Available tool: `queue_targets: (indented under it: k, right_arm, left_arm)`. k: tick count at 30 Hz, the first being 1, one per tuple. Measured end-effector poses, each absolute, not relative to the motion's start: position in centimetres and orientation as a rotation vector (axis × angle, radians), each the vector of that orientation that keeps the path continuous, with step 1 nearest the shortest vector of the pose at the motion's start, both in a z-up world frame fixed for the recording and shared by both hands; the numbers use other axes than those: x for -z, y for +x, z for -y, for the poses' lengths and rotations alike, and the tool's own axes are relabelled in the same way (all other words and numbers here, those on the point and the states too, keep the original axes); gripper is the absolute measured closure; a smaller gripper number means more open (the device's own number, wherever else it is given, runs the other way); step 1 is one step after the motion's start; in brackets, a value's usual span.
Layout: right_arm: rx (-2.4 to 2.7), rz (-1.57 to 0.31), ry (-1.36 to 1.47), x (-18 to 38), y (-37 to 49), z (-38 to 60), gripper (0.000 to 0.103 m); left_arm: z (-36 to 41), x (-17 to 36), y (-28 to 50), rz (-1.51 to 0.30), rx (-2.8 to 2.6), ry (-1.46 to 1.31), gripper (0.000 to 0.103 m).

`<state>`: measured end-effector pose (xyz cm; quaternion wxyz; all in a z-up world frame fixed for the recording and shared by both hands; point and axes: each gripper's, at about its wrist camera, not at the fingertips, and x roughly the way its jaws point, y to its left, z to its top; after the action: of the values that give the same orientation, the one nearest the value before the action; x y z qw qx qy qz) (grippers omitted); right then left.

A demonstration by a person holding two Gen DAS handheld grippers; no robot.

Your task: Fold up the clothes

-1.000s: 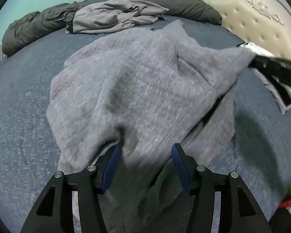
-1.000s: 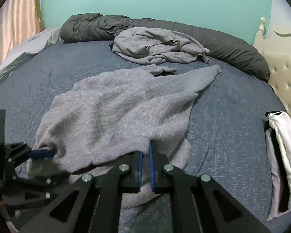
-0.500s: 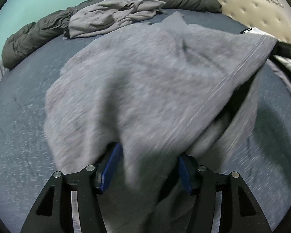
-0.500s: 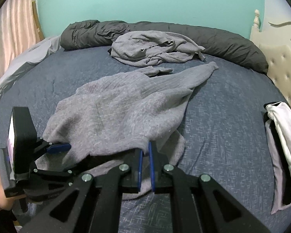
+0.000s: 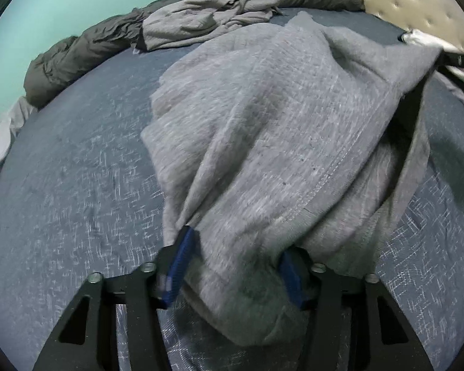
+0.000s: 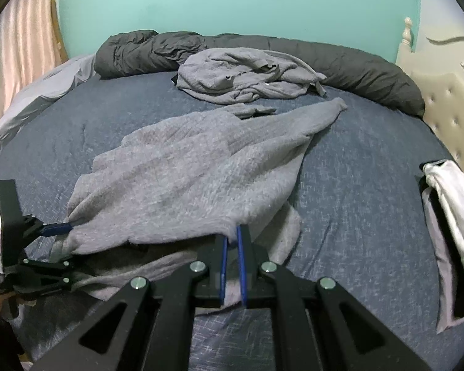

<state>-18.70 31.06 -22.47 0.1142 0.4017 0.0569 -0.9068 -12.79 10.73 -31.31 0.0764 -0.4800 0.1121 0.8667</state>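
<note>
Nearest in the right wrist view, right gripper [image 6: 233,256] with blue pads drawn almost together, clamped on a thin hem edge of the grey sweater [image 6: 195,179]. To the left at about the same depth, left gripper [image 6: 57,230], jaws just closing, a thick bunch of the same hem gathered between the blue pads [image 5: 182,266] in its own view; left gripper [image 5: 235,272] pressing on that bunch from both sides, though motion blur softens the contact. Hem stretched between the two grippers and lifted a little off the blue bedspread [image 6: 371,216], a lower layer of fabric sagging beneath with shadow under the raised edge. Sweater heathered light grey, soft ribbed knit, a stitched seam line visible along the near hem [image 5: 324,179], body rumpled with broad folds. Spread across the middle of the bed, long axis running from the near left hem toward the far right, one sleeve tapering to a cuff at the far right end. At the right edge of the bed, a white and black garment [image 6: 448,216] lying apart from the sweater. Farther off, a second crumpled grey garment [image 6: 247,77] resting against a rolled dark grey duvet [image 6: 355,71] along the far side, below a teal wall [image 6: 232,0]. Padded cream headboard [image 6: 448,108] at far right.
</note>
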Motion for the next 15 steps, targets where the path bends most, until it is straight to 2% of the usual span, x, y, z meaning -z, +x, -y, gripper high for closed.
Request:
queue_targets:
  k: [6, 11, 15]
  right_arm:
    - [2.689, -0.030, 1.241, 24.6, -19.2, -31.1, 0.095]
    - [2.694, 0.043, 1.327, 27.2, -20.6, -31.1, 0.082]
    - [2.677, 0.119, 1.334, 27.9, -21.7, -31.3, 0.083]
  left_arm:
    - [-9.9, 29.6, -13.2, -0.244, -2.655, -1.387, 0.087]
    - [-9.1, 27.0, -14.1, -0.212, -2.695, -1.318, 0.089]
    - [-8.4, 25.3, -14.8, -0.214, -2.709, -1.276, 0.090]
